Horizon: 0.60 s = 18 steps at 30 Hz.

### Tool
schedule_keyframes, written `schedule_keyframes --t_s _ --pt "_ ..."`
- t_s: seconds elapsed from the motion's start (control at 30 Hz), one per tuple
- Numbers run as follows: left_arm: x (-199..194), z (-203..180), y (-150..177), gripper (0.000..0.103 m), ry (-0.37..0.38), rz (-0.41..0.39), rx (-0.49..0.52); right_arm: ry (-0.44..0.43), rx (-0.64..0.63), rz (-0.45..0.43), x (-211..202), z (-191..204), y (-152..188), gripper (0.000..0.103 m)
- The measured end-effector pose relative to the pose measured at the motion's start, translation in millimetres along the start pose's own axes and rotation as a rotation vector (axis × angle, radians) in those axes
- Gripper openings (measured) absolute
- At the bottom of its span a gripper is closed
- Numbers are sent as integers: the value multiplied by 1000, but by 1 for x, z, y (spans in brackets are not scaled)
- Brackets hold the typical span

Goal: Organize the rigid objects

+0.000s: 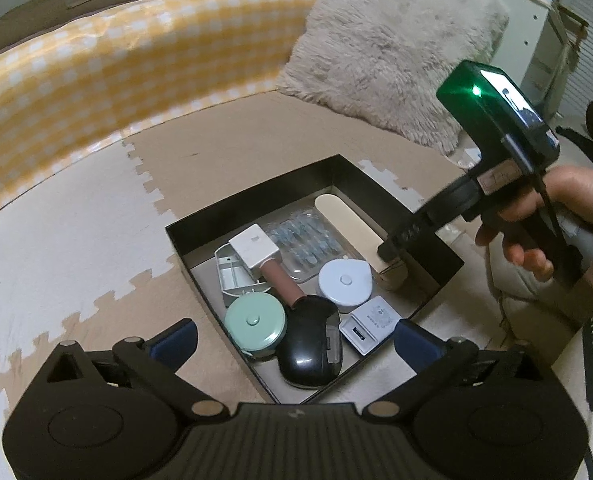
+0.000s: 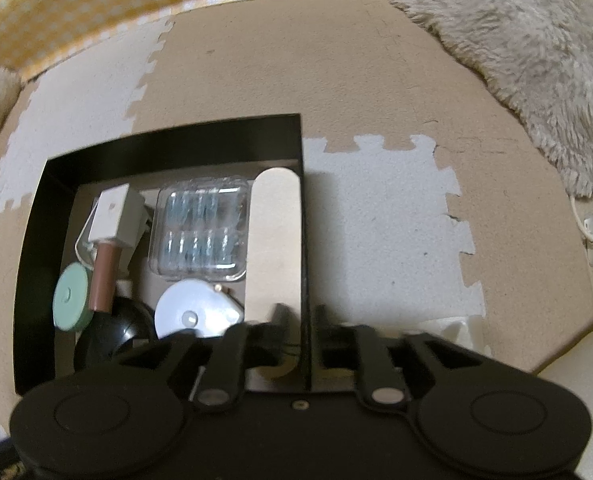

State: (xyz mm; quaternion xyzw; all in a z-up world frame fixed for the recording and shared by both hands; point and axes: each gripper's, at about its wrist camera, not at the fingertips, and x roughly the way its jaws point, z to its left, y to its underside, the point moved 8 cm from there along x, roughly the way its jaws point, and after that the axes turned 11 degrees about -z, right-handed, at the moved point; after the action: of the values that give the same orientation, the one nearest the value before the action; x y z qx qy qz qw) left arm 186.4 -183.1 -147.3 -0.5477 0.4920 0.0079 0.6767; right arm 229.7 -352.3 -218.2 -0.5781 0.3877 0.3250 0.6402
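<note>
Two claws over the black cardboard box (image 1: 256, 216): left claw (image 1: 296, 340) gapes wide and empty, right claw (image 2: 300, 316) narrowly straddles the box wall, gripping nothing.

Both views are dim with a warm, brownish indoor cast. Fisheye distortion is strong: the checked yellow border (image 1: 96, 80) curves, and the corners vignette to black. The green indicator light (image 1: 476, 90) flares, and the small screen (image 1: 508, 96) beside it is blown out. The black box (image 1: 200, 236) shows deep interior shadow. The right wrist view is softer overall, with its fingertips (image 2: 280, 314) smeared.
</note>
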Motion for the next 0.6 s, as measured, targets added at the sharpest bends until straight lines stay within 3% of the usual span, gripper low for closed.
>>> schedule_keyframes --t_s 0.17,0.4,0.6 --pt "-10 7 2 103 -33 -18 -39 8 0 -62 -21 -2 -10 46" --pt "-38 17 -3 103 -90 -69 -112 10 58 -147 -69 -11 -20 50" --pt "-73 19 -15 103 -193 -134 -126 -12 64 -251 -122 -6 -23 61"
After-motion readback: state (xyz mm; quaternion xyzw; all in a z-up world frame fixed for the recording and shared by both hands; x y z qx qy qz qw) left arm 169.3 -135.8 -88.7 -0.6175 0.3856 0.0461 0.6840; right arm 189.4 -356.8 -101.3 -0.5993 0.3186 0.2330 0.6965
